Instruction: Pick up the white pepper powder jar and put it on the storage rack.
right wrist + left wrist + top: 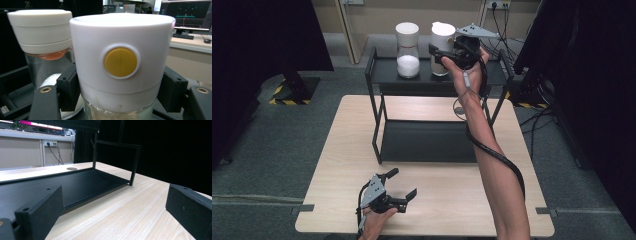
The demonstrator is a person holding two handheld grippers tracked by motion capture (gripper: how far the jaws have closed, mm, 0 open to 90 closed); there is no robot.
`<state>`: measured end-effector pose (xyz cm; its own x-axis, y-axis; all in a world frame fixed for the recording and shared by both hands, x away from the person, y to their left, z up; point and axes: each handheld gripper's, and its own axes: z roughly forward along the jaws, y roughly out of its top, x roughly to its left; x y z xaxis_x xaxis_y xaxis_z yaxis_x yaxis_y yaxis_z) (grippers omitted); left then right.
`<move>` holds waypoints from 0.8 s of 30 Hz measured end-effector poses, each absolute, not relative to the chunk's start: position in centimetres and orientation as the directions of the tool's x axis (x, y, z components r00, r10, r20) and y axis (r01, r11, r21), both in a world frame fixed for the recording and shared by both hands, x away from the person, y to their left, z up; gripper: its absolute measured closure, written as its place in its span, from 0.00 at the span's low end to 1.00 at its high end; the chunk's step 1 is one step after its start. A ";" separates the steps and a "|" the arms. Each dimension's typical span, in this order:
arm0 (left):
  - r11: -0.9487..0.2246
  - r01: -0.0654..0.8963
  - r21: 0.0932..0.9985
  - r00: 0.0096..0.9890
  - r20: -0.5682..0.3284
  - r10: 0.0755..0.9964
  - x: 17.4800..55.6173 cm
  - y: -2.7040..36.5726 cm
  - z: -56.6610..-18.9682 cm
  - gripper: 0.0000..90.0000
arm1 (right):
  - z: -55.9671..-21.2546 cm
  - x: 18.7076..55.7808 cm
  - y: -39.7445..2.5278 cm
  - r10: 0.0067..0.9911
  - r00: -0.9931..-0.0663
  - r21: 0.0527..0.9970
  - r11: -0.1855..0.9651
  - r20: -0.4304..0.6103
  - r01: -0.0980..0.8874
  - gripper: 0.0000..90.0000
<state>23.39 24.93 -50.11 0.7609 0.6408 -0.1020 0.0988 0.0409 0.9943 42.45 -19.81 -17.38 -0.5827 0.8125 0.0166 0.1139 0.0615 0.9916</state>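
Right gripper (443,54) up at the top shelf of the black rack (377,67), jaws set either side of the jar with the yellow button (120,62), close against its white lid and seemingly clamped on it, though contact is hard to confirm; the jar stands on that shelf just beside the second jar (407,50), which holds white granules. Left gripper (393,192) rests low over the counter (342,150) near its front edge, jaws wide apart and holding nothing. Risk, as judged: the grip sits high on the smooth lid rather than the glass, so a lift could slip or pop the lid, and any sideways swing could knock the neighbouring jar off the shelf.
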 end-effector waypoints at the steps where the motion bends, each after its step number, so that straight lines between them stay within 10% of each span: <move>1: 0.042 0.099 0.994 0.761 -0.103 0.641 23.4 24.9 -50.1 0.01 | -17.5 42.5 -19.8 0.813 -0.582 0.992 0.059 0.019 0.115 0.34; 14: 0.043 0.099 0.994 0.760 -0.104 0.641 23.3 24.9 -50.1 0.01 | -18.1 42.7 -19.6 0.817 -0.576 0.993 0.053 0.017 0.105 0.33; 24: 0.040 0.100 0.994 0.761 -0.102 0.641 23.3 24.9 -50.1 0.01 | -17.1 41.5 -19.5 0.849 -0.528 0.990 0.060 0.017 0.128 0.02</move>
